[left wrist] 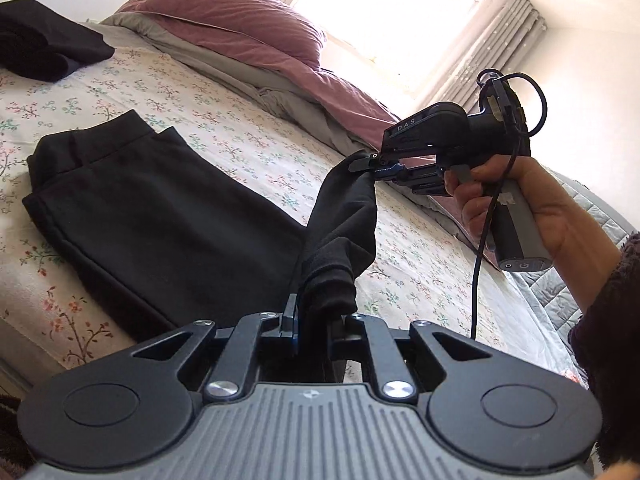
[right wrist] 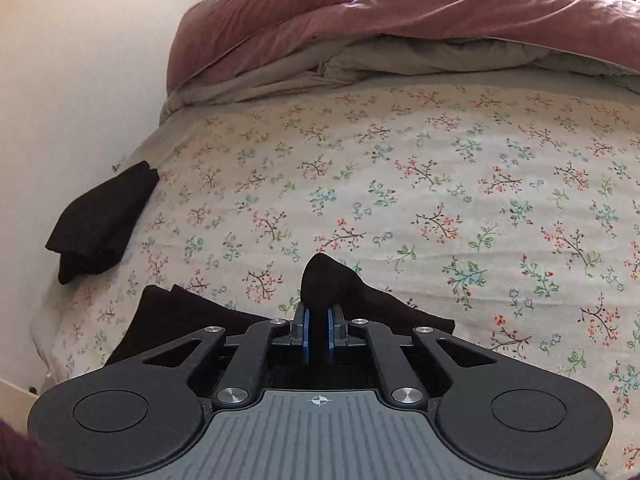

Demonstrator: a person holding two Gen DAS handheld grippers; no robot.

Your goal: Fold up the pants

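Note:
Black pants (left wrist: 160,216) lie partly folded on the floral bed sheet (left wrist: 224,120), waistband at the far left. My left gripper (left wrist: 316,312) is shut on one corner of the pants' leg end and holds it lifted. My right gripper (left wrist: 366,162) is shut on the other corner, raised higher to the right. In the right wrist view my right gripper (right wrist: 319,312) pinches a peak of black cloth (right wrist: 320,280), with the rest of the pants (right wrist: 176,312) lying below on the sheet (right wrist: 440,200).
A second folded black garment (left wrist: 44,44) lies at the bed's far left corner; it also shows in the right wrist view (right wrist: 100,220) by the wall. A bunched mauve and grey duvet (left wrist: 248,28) lies along the head of the bed, under a bright window (left wrist: 392,12).

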